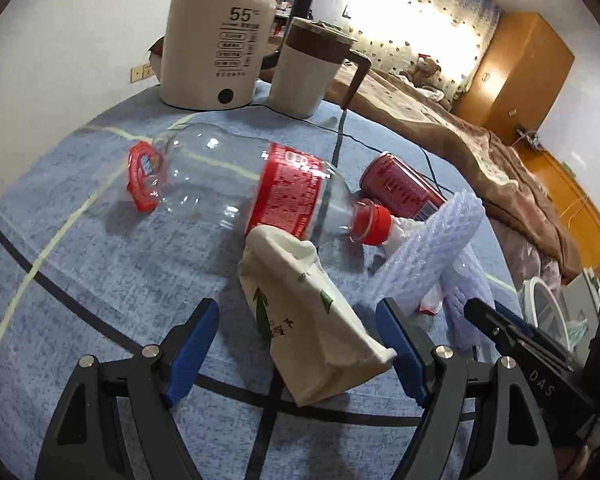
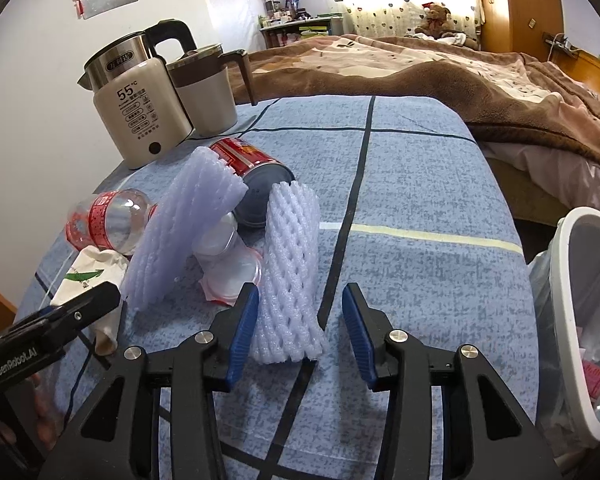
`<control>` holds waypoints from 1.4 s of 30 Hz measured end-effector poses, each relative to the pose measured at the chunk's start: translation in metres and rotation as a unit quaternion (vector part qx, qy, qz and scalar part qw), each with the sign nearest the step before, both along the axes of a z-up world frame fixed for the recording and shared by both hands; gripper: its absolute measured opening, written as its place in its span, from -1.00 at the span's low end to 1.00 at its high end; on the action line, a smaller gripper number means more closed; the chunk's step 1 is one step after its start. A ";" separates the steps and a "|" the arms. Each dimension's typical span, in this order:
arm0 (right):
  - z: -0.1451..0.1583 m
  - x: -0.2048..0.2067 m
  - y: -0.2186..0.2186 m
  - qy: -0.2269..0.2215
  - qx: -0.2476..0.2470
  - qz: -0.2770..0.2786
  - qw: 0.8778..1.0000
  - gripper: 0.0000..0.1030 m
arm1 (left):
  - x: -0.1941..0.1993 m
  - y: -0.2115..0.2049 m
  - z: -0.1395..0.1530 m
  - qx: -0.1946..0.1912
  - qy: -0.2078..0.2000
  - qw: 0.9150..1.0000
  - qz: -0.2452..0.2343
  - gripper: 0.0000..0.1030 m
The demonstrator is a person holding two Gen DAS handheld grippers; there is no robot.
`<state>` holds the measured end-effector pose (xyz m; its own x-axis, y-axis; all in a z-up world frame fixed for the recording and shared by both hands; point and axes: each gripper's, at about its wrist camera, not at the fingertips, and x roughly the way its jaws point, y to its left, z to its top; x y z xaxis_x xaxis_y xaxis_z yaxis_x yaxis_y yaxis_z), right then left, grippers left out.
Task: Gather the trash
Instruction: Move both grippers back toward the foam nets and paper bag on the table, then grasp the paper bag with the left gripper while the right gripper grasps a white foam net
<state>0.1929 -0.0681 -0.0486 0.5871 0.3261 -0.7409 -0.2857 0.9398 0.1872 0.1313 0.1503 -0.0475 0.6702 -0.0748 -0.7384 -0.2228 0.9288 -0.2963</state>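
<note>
Trash lies on a blue checked tablecloth (image 2: 420, 184). My left gripper (image 1: 300, 344) is open, its jaws either side of a crumpled white paper cup (image 1: 308, 320). Beyond it lie a clear plastic bottle (image 1: 236, 184) with red label and cap, and a red can (image 1: 400, 188). My right gripper (image 2: 300, 332) is open, with the near end of a white foam net sleeve (image 2: 290, 276) between its jaws. A second foam sleeve (image 2: 184, 228) leans over a clear plastic cup (image 2: 228, 256). The red can (image 2: 252, 168) and the bottle (image 2: 108, 224) show here too.
A cream electric kettle (image 2: 140, 120) and a brown-lidded jug (image 2: 208, 92) stand at the table's far left corner, with a cord trailing. A white-rimmed bin with a plastic liner (image 2: 580, 300) stands off the table's right edge. A bed with a brown blanket (image 2: 460, 76) lies beyond.
</note>
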 end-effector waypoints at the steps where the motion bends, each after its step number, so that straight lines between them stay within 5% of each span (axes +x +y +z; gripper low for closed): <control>1: 0.000 0.000 0.001 -0.001 -0.002 0.001 1.000 -0.13 | 0.001 0.000 0.000 0.002 0.002 1.000 0.001 0.59; 6: 0.000 0.000 0.002 -0.003 0.000 -0.001 1.000 -0.46 | 0.005 -0.003 0.000 0.003 -0.005 1.000 -0.009 0.27; 13: 0.000 -0.003 0.000 -0.007 0.010 -0.008 1.000 -0.60 | 0.004 -0.011 0.002 0.015 -0.012 0.999 -0.030 -0.30; 18: 0.002 -0.009 -0.006 -0.013 0.017 -0.012 1.000 -0.62 | 0.003 -0.020 0.004 0.024 -0.015 0.999 -0.045 -0.44; 42: 0.031 -0.047 -0.042 -0.053 0.048 -0.037 0.997 -0.63 | -0.018 -0.074 0.039 0.074 -0.067 0.989 -0.110 -0.51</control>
<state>0.1460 -0.1096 -0.0176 0.6859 0.3446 -0.6409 -0.2383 0.9386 0.2496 0.1132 0.0764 -0.0085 0.7417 -0.1274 -0.6585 0.0215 0.9858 -0.1666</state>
